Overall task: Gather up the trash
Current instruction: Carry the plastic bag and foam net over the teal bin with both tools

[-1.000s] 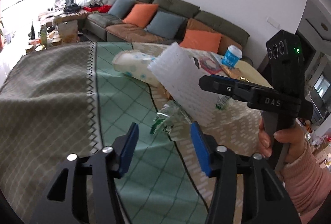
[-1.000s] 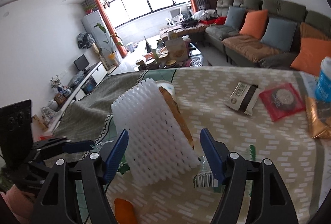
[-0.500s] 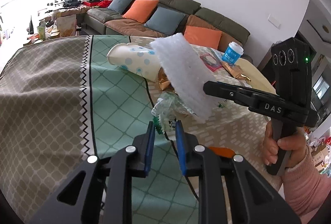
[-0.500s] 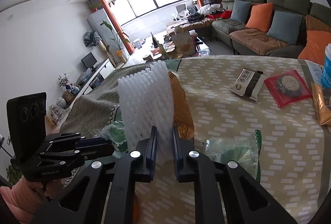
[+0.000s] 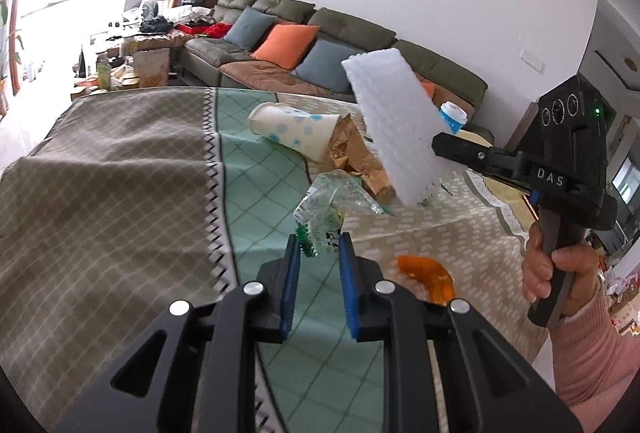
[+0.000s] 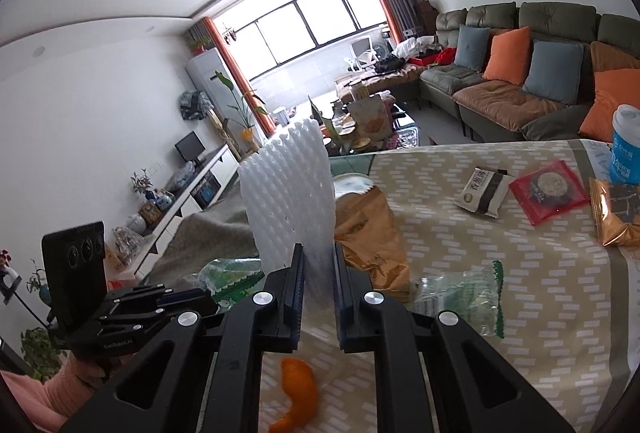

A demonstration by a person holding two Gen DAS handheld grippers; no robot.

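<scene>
Right gripper (image 6: 318,253) clamped on white foam net (image 6: 290,193), raised above table (image 6: 540,273). Left gripper (image 5: 319,247) pinching clear green wrapper (image 5: 328,207) by edge. Risk: thin film slips out; springy foam squirms free, drops beside orange peel (image 5: 426,275).

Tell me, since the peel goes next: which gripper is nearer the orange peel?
Left, narrowly. The left gripper, shut on a clear green wrapper, sits just beside the orange peel; the right gripper holds white foam netting above it.
</scene>
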